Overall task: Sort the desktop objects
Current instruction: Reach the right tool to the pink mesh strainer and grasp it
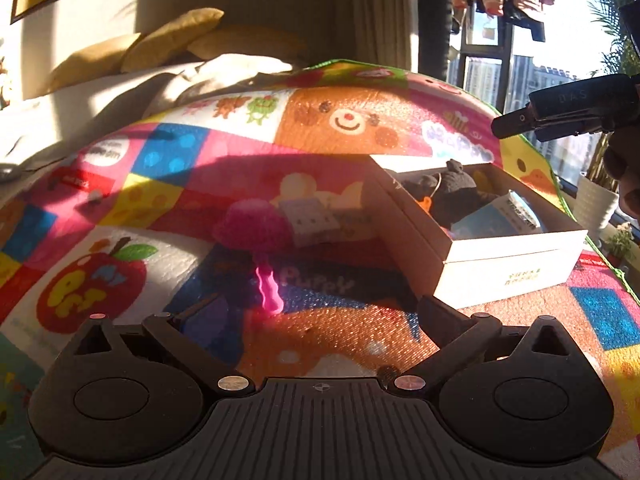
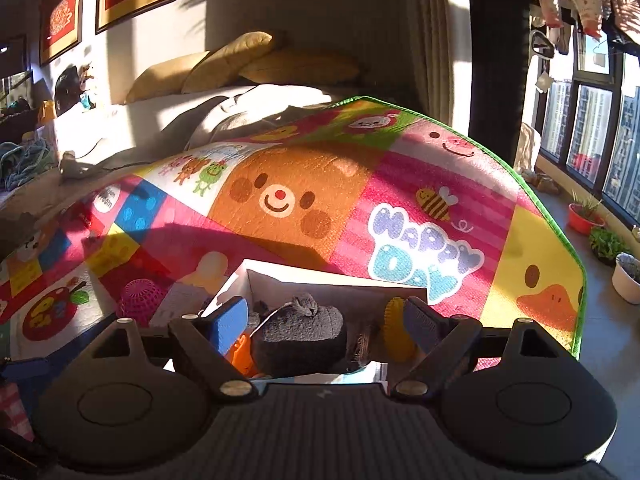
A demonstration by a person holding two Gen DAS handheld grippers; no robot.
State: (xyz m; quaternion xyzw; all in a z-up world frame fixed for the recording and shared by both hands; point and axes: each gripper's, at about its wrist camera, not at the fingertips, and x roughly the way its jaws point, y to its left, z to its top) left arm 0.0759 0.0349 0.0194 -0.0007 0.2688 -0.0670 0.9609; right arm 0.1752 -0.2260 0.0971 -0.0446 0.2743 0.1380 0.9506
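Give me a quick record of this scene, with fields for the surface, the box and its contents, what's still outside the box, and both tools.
surface: cartoon play mat
box: open white cardboard box on the mat
box contents: grey knitted item, yellow ball, orange piece, a blue-white booklet
outside box: pink mesh ball, pink stick, on the mat left of the box
left tool: open, empty, over the mat facing the pink things
right tool: open, above the box, grey item below it
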